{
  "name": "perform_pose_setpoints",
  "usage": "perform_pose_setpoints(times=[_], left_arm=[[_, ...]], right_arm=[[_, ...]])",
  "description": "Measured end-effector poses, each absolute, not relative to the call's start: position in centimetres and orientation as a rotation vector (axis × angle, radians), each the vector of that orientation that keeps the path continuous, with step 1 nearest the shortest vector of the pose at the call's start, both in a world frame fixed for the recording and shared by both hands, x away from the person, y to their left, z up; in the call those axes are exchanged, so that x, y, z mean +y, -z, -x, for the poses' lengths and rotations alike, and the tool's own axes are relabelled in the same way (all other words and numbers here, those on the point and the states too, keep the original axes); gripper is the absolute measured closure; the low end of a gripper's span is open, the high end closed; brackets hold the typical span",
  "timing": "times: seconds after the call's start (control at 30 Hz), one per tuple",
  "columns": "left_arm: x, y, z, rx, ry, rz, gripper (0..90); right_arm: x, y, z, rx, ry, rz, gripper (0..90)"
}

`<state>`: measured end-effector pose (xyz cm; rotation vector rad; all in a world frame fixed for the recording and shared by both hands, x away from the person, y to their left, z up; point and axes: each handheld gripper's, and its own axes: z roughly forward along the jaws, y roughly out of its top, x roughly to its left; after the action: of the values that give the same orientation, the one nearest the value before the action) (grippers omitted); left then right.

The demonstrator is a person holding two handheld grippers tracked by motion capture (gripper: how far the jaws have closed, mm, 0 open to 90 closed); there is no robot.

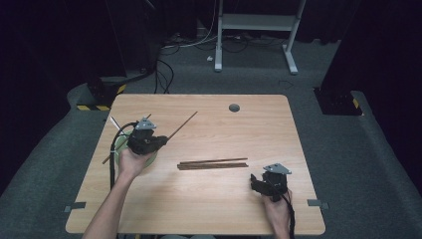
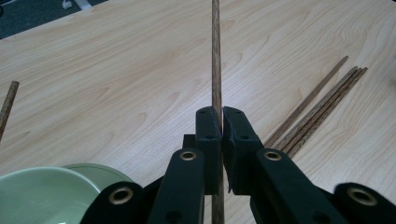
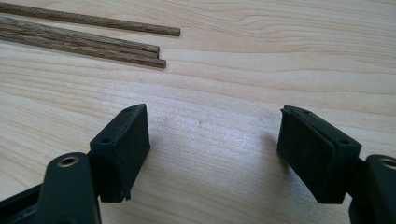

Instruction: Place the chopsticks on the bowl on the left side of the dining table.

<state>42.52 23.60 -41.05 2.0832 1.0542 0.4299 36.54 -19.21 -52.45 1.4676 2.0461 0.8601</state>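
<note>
Wooden stick (image 2: 216,56) is pinched between the closed jaws of the left gripper (image 2: 221,122), held over the table (image 1: 209,199) beside the green bowl (image 2: 32,196) (another stick (image 2: 7,109) lies past the bowl). The right gripper (image 3: 212,140) rests low near the table's edge, jaws wide and empty, near three sticks (image 3: 84,39) lying mid-table.

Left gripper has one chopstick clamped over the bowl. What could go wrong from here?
1. The left gripper pinches the long dark wooden chopstick on a short stretch near one end; the stick may pivot or slip.
2. The pale green bowl lies right under the left gripper; a swing could knock it.
3. The open right gripper sits near the three dark wooden chopsticks on the table and could scatter them.
</note>
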Motion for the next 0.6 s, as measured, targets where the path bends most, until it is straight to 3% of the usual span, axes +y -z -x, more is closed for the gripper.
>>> perform_pose_setpoints(times=[0.6], left_arm=[[25.4,40.7,-41.8,1.083,-0.452,-2.064,85.0]], right_arm=[[-19.2,52.4,-36.5,2.046,-0.86,-1.468,24.7]])
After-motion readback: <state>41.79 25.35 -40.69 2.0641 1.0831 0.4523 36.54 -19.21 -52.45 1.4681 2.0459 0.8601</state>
